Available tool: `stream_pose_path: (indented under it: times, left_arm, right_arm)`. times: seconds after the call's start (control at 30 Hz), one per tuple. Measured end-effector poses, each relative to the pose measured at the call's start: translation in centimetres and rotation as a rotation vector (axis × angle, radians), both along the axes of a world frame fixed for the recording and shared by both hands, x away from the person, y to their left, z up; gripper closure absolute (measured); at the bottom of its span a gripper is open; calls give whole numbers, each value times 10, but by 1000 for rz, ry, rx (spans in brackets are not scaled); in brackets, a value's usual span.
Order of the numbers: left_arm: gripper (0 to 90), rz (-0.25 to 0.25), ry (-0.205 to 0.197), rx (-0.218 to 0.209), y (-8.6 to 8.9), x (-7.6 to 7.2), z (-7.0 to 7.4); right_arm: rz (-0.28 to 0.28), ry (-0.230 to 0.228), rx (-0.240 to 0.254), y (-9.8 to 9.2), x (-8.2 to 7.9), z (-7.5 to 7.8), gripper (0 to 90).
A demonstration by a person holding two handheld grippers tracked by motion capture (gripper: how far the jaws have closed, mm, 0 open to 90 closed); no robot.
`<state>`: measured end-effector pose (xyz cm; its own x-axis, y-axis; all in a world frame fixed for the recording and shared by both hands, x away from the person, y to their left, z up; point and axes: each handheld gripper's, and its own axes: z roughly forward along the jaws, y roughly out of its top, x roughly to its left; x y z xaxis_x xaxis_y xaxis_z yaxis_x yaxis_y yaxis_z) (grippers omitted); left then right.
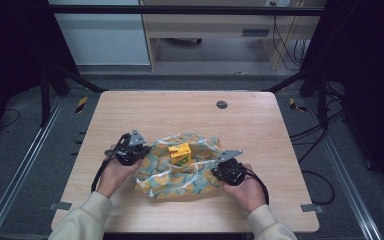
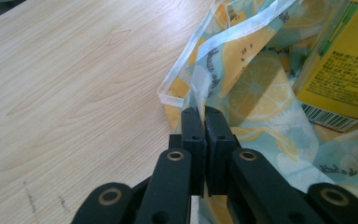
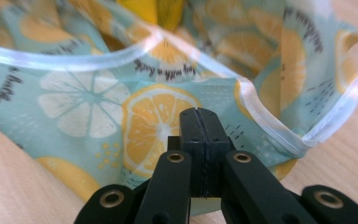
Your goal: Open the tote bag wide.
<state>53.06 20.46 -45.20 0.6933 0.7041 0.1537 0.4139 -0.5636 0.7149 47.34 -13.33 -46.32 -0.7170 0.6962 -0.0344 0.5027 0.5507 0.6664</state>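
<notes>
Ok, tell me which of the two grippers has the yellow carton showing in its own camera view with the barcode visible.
The left gripper: its view shows the yellow carton with its barcode. The right gripper faces the lemon-print bag.

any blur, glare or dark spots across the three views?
High view: table evenly lit, surroundings fall to near black at both sides, frame soft and low in detail. Left gripper view: wood grain and left claw sharp, carton print slightly soft. Right gripper view: right claw and lemon-print bag near it sharp, the bag's far folds blurred, a pale sheen along its clear rim.
</notes>
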Motion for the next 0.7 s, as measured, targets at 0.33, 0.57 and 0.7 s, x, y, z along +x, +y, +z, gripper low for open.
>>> stream_pose_path:
  times: [0.33,0.57,0.7]
  left_arm:
    - [882,-25,-10,17,-8,-2,2]
    - [887,-26,-8,26,-9,-2,1]
    - [892,-23,-14,22,-10,-2,1]
  right_arm:
    - [-68,-114,23,-10,7,14,323]
    - [-97,-44,-1,-11,11,-1,314]
    - [-63,-27,-14,-8,8,-4,629]
